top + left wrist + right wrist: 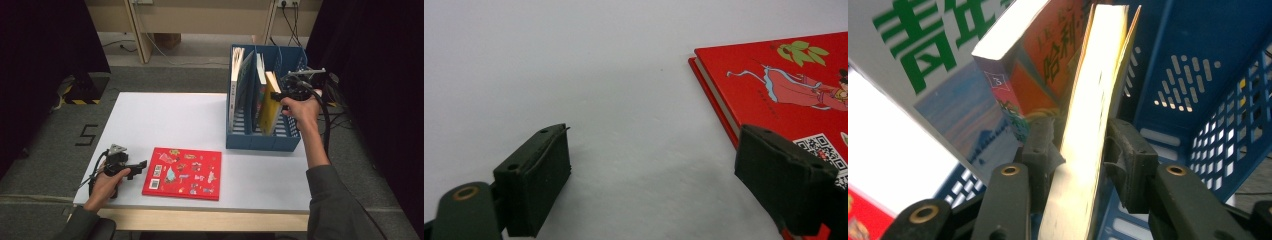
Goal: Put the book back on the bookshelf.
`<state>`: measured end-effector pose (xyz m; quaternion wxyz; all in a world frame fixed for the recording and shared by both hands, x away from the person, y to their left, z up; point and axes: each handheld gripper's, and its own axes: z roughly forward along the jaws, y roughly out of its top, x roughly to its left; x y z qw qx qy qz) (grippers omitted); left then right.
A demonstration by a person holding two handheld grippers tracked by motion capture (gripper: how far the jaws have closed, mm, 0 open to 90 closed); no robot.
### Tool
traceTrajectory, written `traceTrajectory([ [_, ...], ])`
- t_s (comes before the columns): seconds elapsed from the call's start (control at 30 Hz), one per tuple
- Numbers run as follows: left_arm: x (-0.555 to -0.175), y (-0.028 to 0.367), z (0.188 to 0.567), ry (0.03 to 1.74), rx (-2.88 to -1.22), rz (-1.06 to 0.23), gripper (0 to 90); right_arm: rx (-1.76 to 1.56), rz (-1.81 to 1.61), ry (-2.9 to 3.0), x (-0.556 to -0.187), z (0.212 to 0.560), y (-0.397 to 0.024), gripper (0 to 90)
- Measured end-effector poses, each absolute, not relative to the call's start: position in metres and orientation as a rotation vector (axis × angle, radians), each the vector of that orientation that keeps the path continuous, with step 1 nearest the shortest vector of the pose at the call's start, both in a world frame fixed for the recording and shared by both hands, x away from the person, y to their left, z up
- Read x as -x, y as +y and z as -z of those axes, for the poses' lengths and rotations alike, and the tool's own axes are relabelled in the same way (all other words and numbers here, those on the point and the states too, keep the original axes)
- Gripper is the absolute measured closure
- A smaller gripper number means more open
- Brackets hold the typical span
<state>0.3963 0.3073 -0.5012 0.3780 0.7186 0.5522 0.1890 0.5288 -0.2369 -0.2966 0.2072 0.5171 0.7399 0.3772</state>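
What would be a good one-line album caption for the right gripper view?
The right gripper clamps a yellow book by its page edge inside the blue file rack.

The yellow book [270, 102] stands upright on its lower edge in the rightmost compartment of the blue file rack [263, 141], leaning slightly left, its pale page edges [1088, 120] facing outward. A red picture book [183, 173] lies flat on the desk [165, 120], back cover up, near the front edge.
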Motion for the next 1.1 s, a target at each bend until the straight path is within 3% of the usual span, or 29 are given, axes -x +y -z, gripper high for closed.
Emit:
traceTrajectory([
  [0.23, -0.396, 0.307, 0.501, 1.41, -1.833, -0.482, 14.0, -1.497, -0.967, 2.115, -0.547, 0.292, -0.231, 66.5],
  [0.43, -0.396, 0.308, 0.501, 1.409, -1.83, -0.477, 14.0, -1.522, -0.946, 2.101, -0.554, 0.29, -0.234, 75.3],
  [0.8, -0.396, 0.308, 0.502, 1.41, -1.83, -0.48, 14.1, -1.6, -1.079, 1.964, -0.571, 0.273, -0.243, 75.2],
  [1.1, -0.395, 0.309, 0.501, 1.408, -1.83, -0.475, 14.1, -1.595, -1.059, 1.883, -0.599, 0.252, -0.225, 75.0],
])
